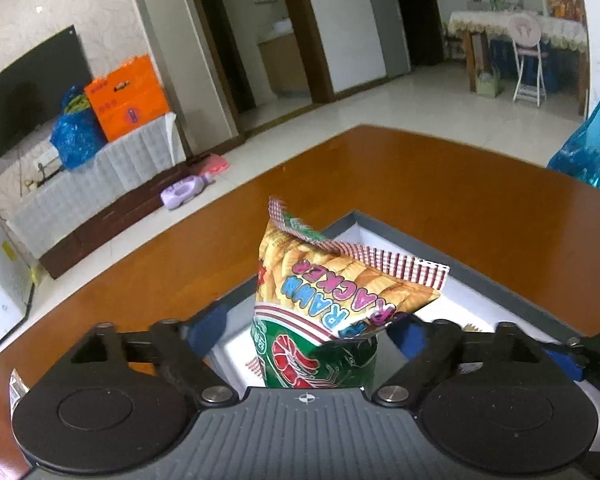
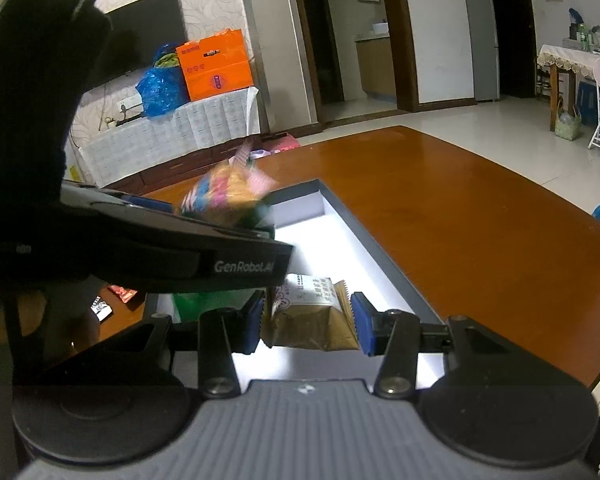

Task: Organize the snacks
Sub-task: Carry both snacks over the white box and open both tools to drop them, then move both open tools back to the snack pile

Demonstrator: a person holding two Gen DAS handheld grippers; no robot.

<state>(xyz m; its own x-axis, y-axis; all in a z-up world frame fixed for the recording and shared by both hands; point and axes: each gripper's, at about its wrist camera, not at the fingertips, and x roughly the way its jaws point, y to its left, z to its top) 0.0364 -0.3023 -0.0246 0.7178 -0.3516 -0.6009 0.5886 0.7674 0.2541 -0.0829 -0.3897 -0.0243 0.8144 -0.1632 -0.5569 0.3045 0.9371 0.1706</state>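
Brown packet (image 2: 310,318) in right view only

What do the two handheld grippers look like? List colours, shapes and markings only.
Left gripper and right gripper: ribbed grey bodies, each with a small cross mark, round black discs either side, black linkage arms with silver bolts, and blue-padded jaws. In the right wrist view, the left gripper's black side reads "GenRobot.AI" in white.

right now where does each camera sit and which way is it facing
Left wrist: on the left hand-held gripper, looking forward and down at the prawn cracker bag between its spread fingers, above the box.
Right wrist: on the right hand-held gripper, facing the brown snack packet it grips; the left tool crosses in front.
Shared: box, bag, wooden table, orange bag.
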